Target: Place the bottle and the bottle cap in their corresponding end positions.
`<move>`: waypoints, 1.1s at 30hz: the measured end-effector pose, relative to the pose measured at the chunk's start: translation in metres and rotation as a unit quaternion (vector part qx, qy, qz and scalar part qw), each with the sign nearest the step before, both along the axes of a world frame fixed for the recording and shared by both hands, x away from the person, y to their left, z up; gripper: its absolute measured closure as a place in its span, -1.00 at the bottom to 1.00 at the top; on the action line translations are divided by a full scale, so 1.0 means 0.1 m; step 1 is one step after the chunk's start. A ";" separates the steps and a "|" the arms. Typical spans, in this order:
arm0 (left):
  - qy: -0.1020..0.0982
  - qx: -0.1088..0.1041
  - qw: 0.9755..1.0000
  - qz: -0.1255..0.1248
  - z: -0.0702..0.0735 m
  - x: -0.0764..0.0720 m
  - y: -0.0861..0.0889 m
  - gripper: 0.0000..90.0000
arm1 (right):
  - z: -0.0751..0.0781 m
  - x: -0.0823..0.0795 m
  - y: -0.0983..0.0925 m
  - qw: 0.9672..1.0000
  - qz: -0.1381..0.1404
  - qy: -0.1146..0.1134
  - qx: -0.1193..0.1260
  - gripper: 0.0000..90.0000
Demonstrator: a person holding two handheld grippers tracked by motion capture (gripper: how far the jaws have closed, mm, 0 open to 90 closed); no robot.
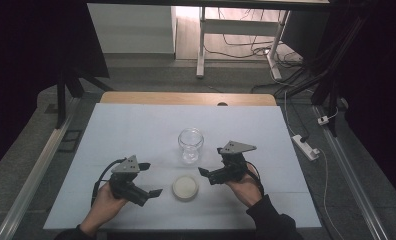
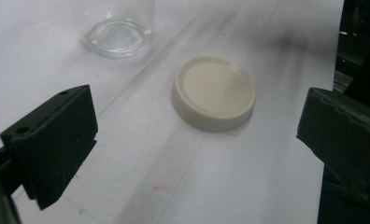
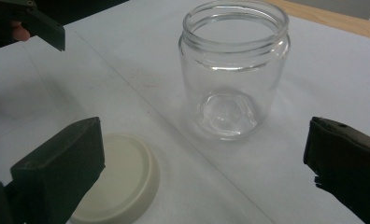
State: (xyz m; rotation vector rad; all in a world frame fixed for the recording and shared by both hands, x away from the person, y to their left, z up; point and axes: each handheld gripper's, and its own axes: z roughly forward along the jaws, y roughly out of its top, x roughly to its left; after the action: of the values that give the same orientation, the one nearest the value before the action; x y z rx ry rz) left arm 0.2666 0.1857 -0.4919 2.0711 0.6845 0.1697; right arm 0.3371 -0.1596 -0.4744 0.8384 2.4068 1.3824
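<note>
High view: glass jar (image 1: 191, 144) upright and lidless at mid surface (image 1: 136, 130); cream lid (image 1: 185, 187) lying flat just nearer, apart from the jar.
High view, left gripper (image 1: 151, 179): held at the left of the lid, fingers spread wide, holding nothing.
High view, right gripper (image 1: 210, 168): held at the right, between lid and jar, fingers apart, holding nothing.
Left gripper view: lid (image 2: 214, 92) centred ahead between the spread fingers (image 2: 52, 140), untouched; base of the jar (image 2: 119, 36) beyond it.
Left gripper view, lid handling: probably light, stiff plastic with a low smooth rim; likely to skate on the surface, so best pinched across the rim at opposite sides.
Right gripper view: jar (image 3: 234, 70) standing ahead between the wide-open fingers (image 3: 61, 172), empty, threaded neck on top; lid (image 3: 122, 179) low at left, partly behind one finger.
Right gripper view, jar handling: rigid, slick, breakable, heavier than the lid; best held around the straight wall below the threads, with moderate squeeze.
</note>
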 end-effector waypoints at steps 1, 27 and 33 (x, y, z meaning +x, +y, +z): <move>-0.001 -0.001 1.000 0.004 0.00 -0.02 0.03 -1.00 | 0.00 -0.02 -0.03 1.000 -0.002 0.000 0.001 -1.00; 0.003 -0.048 0.992 0.120 -0.05 -0.53 0.82 -1.00 | 0.00 -0.58 -0.93 0.996 -0.088 -0.021 -0.001 -1.00; 0.014 -0.053 0.988 0.142 -0.11 -0.61 0.94 -1.00 | -0.05 -0.70 -1.14 0.994 -0.111 -0.010 0.001 -1.00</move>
State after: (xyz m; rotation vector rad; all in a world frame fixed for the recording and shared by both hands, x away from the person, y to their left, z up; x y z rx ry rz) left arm 0.2053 0.2798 -0.5032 1.8703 0.9839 0.2590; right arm 0.2669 -0.2737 -0.4789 1.0502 2.2192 1.3006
